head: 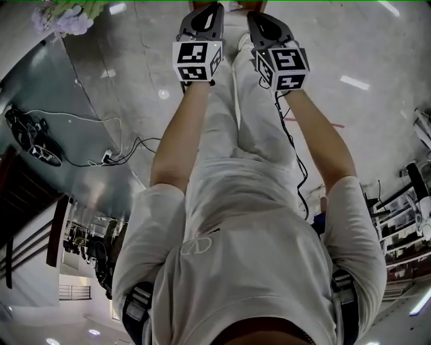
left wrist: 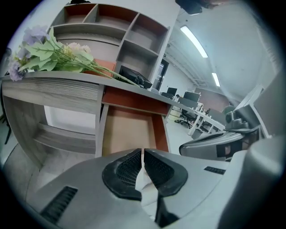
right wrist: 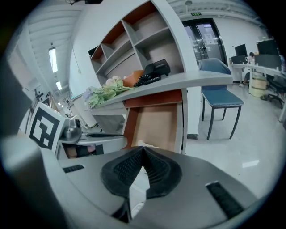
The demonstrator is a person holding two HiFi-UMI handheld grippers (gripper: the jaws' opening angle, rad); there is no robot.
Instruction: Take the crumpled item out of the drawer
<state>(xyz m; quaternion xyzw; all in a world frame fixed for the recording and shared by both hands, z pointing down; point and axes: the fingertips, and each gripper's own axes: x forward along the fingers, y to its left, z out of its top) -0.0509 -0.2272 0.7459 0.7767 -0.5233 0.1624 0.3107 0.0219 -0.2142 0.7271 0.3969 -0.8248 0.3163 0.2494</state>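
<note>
Stretching both forearms fwd, L claw, R claw side by side

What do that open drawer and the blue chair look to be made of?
The drawer seems laminated wood board: matte tan bottom, reddish-brown sides, flat and grainless. The chair has a blue padded seat, fabric or vinyl; its thin dark legs look like metal.

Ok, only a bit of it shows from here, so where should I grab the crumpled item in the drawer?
Probably pinch the ragged top edge of the crumpled item, the only part showing, at the near end of the open drawer. Come from above and in front: the desktop overhangs the back of the drawer.
</note>
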